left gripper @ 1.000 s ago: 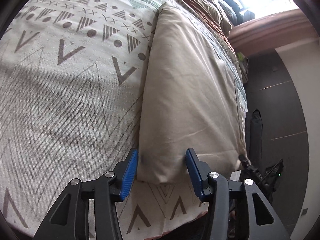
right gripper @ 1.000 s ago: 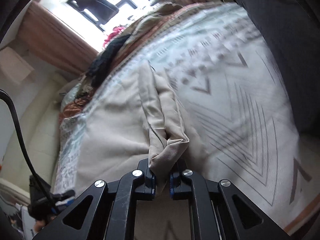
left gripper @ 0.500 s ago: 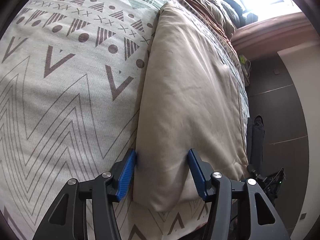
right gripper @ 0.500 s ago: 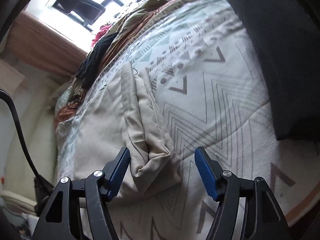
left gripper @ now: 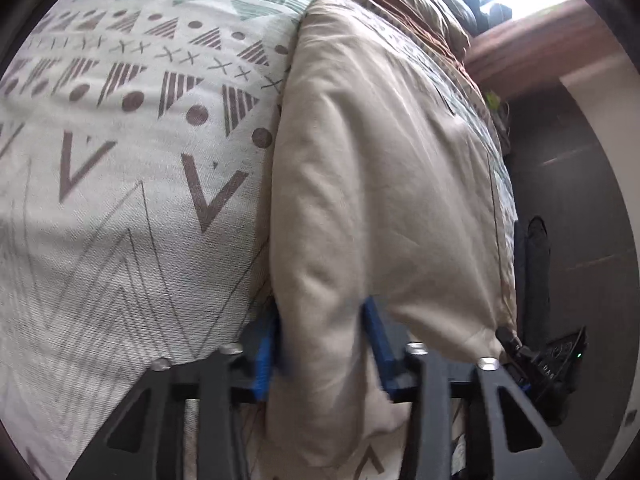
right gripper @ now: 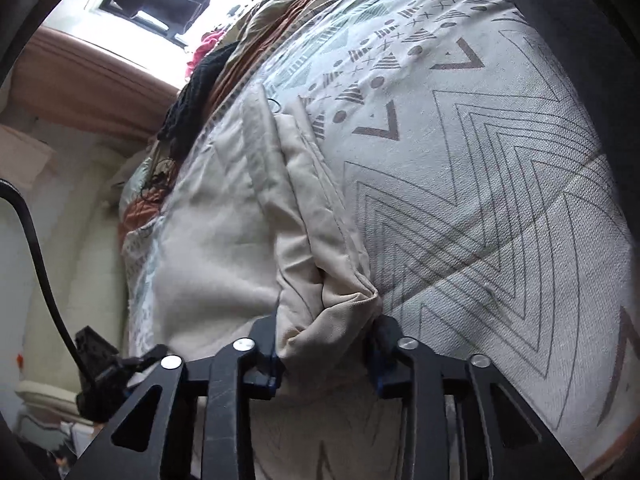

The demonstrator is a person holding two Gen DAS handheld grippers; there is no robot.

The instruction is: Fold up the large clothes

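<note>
A beige garment [left gripper: 384, 184] lies folded lengthwise on a patterned bedspread [left gripper: 120, 200]. In the left wrist view, my left gripper [left gripper: 324, 354] straddles the garment's near corner, blue pads either side with cloth bunched between, jaws part closed around it. In the right wrist view, the same garment [right gripper: 224, 232] shows its thick folded edge; my right gripper [right gripper: 326, 354] has that bunched near corner between its blue pads, jaws narrowed around the fabric.
The bedspread [right gripper: 480, 200] runs right to a dark headboard or cushion [right gripper: 592, 40]. Brown and dark clothes [right gripper: 208, 76] are piled at the far end by a bright window. A dark floor with cables and a device [left gripper: 560, 364] lies beyond the bed's edge.
The right gripper let go of the corner, opened wide, and has now closed in on it again. The left gripper moved forward over the garment's corner and narrowed around it.
</note>
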